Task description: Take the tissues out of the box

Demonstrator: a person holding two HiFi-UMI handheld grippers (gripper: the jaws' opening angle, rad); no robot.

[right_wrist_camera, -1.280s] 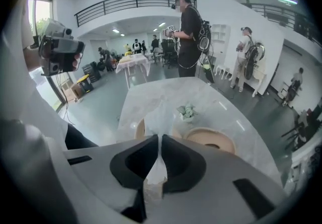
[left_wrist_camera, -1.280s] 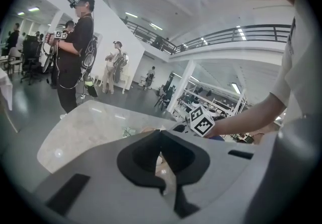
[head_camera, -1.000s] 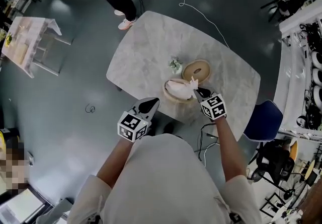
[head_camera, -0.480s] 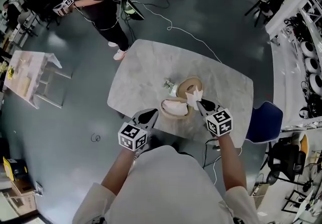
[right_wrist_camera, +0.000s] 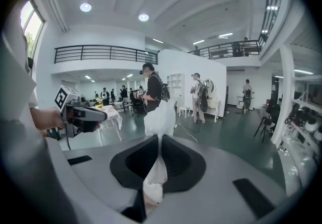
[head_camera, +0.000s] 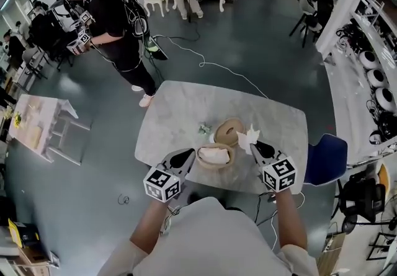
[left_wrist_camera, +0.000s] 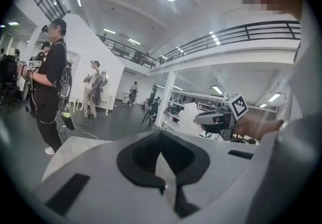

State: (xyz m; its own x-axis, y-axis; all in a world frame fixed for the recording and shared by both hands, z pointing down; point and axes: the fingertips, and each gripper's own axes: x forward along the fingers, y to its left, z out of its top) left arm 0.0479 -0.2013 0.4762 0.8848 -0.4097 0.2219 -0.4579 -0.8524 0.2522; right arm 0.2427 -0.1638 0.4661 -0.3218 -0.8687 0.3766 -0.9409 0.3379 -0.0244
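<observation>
A round tan box (head_camera: 214, 155) with white tissues inside stands near the front of the marble table (head_camera: 173, 113). Its round lid (head_camera: 229, 129) lies just behind it. My right gripper (head_camera: 254, 144) is lifted to the right of the box and shut on a white tissue (head_camera: 248, 138). In the right gripper view the tissue (right_wrist_camera: 159, 117) runs between the closed jaws of the right gripper (right_wrist_camera: 159, 140) and sticks up past them. My left gripper (head_camera: 185, 156) hovers at the box's left side. In its own view the left gripper (left_wrist_camera: 160, 133) is shut with nothing in it.
A small greenish crumpled object (head_camera: 203, 128) lies on the table left of the lid. A blue chair (head_camera: 325, 157) stands at the table's right end. A person in black (head_camera: 111, 20) stands beyond the far left corner, with cables (head_camera: 205, 61) on the floor.
My right gripper has pulled the tissue up and to the right, away from the box. The left gripper has stayed beside the box. The head view has tilted up to show more of the room.
</observation>
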